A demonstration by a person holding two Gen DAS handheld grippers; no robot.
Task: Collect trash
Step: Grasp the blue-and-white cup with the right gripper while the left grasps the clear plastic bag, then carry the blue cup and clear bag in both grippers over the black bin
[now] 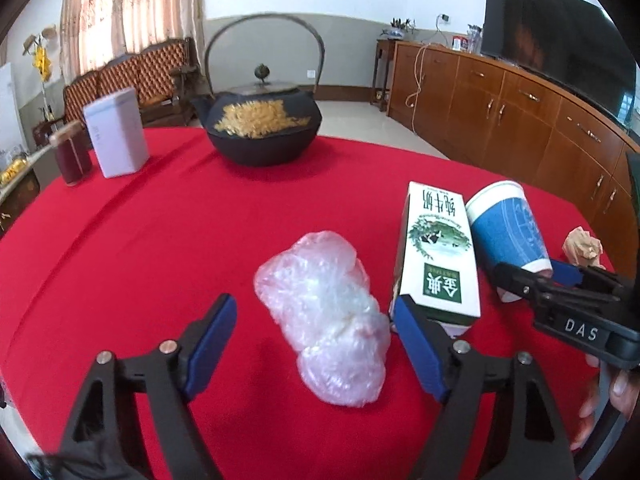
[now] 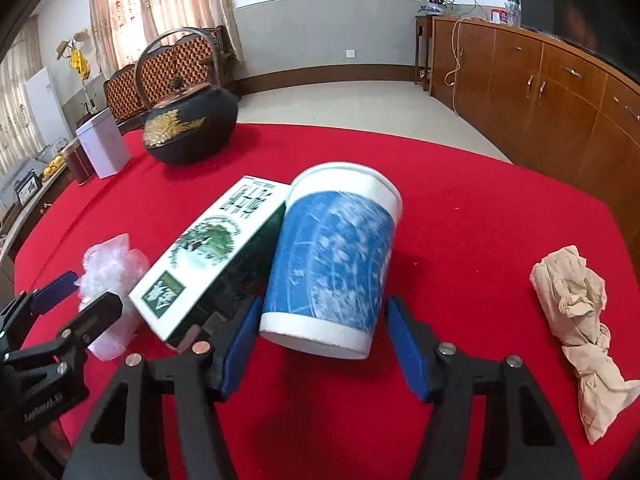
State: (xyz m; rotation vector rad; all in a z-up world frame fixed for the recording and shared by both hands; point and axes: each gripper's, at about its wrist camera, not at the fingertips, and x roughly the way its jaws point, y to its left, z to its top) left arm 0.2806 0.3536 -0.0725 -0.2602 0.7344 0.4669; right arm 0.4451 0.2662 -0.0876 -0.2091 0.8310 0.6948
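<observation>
A crumpled clear plastic bag (image 1: 324, 312) lies on the red tablecloth (image 1: 160, 240) between the fingers of my open left gripper (image 1: 316, 320). Right of it lies a white and green milk carton (image 1: 438, 256), also in the right wrist view (image 2: 208, 252). A blue and white paper cup (image 2: 332, 260) lies on its side, tilted, its base between the fingers of my open right gripper (image 2: 324, 328); the left pad is close to the cup, and contact cannot be told. A crumpled beige tissue (image 2: 576, 312) lies to the right.
A black iron teapot (image 1: 262, 128) stands at the table's far side. A white box (image 1: 116, 132) and a dark red jar (image 1: 72, 156) stand at the far left. Wooden cabinets (image 1: 520, 120) and a TV line the right wall.
</observation>
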